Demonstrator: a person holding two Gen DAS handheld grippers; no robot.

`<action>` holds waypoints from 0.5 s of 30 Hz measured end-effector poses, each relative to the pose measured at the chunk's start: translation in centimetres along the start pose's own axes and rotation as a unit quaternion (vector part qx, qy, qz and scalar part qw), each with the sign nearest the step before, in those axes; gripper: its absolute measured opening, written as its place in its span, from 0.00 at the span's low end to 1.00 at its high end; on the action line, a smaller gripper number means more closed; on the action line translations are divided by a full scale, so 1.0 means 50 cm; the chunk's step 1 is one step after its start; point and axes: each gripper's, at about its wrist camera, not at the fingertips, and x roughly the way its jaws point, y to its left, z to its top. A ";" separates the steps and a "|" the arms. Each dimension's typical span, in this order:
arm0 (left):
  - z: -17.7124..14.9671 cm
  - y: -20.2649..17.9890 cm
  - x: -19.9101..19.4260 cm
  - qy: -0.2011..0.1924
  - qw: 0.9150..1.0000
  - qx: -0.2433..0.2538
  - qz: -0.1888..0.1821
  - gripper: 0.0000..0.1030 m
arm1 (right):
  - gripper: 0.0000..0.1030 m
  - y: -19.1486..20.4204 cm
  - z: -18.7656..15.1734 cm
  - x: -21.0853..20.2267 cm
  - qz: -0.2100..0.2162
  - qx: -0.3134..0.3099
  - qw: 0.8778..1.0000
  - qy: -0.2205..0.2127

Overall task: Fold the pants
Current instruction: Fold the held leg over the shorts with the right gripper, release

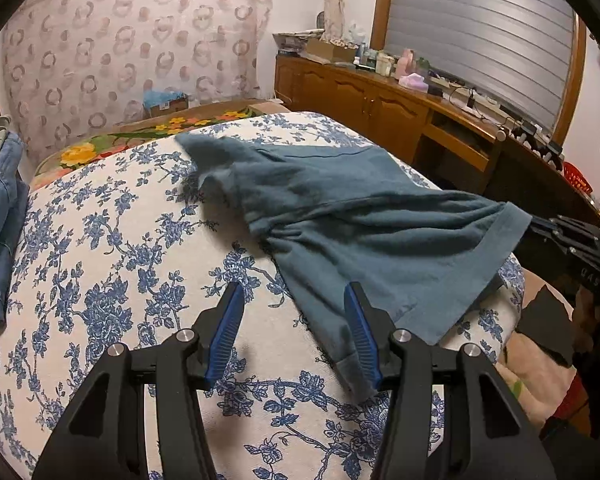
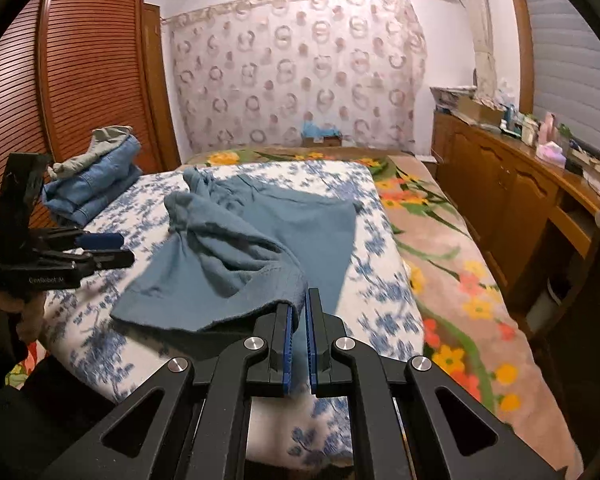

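Teal pants [image 1: 360, 216] lie crumpled and partly spread on the blue-flowered bed cover [image 1: 120, 260]. My left gripper [image 1: 294, 300] hangs open low over the cover at the pants' near edge. Its right finger overlaps a hem corner, and the pads press on nothing. In the right wrist view the left gripper [image 2: 126, 249] sits to the left of the pants [image 2: 236, 264], held by a hand. My right gripper [image 2: 299, 308] is shut on the pants' hem at its near corner, lifting it slightly. It also shows at the right edge as the right gripper [image 1: 536, 226].
A stack of folded denim [image 2: 100, 176] sits at the bed's far left corner. A flowered blanket [image 2: 440, 240] covers the bed's right side. Wooden cabinets [image 2: 500, 184] with clutter run along the right wall, and a slatted wardrobe [image 2: 80, 60] stands at the left.
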 end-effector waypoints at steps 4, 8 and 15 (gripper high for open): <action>-0.002 0.003 0.002 0.001 1.000 -0.004 0.001 0.51 | 0.06 -0.009 -0.009 0.008 0.008 0.009 1.000 0.026; -0.001 0.009 0.002 0.000 1.000 -0.006 0.005 0.51 | 0.06 0.003 -0.022 0.021 0.009 0.003 0.998 0.055; -0.004 0.020 -0.002 -0.003 1.000 -0.012 0.011 0.51 | 0.07 -0.015 -0.009 -0.006 0.011 0.015 0.998 0.061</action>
